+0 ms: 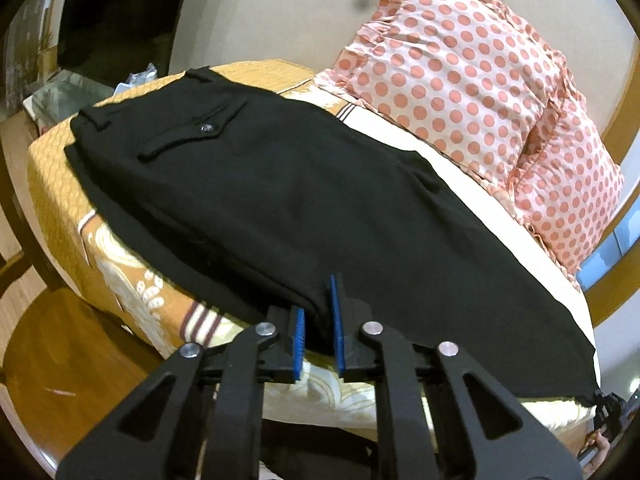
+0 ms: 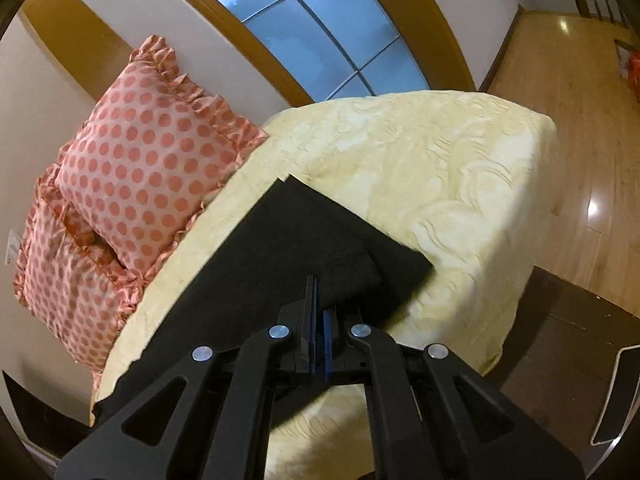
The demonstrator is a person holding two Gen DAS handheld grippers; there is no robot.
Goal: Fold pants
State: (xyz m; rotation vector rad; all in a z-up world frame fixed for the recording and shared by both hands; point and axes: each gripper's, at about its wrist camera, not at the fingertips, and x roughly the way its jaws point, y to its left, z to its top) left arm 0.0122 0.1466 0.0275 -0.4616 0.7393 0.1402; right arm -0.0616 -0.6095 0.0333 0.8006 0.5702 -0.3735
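Note:
Black pants (image 1: pixel 280 196) lie lengthwise on the bed, waistband and a buttoned back pocket (image 1: pixel 196 132) at the far left, legs running to the right. My left gripper (image 1: pixel 318 316) has its blue-padded jaws a little apart around the near edge of the pants, at about mid-length. My right gripper (image 2: pixel 320 304) is shut on the near edge of the pants (image 2: pixel 288 240) close to the leg ends, with a fold of cloth lifted in front of it. The right gripper also shows at the lower right of the left wrist view (image 1: pixel 610 408).
The bed (image 2: pixel 420 160) has a cream and orange patterned cover (image 1: pixel 120 280). Two pink polka-dot pillows (image 1: pixel 472 80) lean on the wall behind the pants. Wooden floor (image 2: pixel 560 100) lies beyond the bed's end. A dark table (image 2: pixel 568 320) stands at the right.

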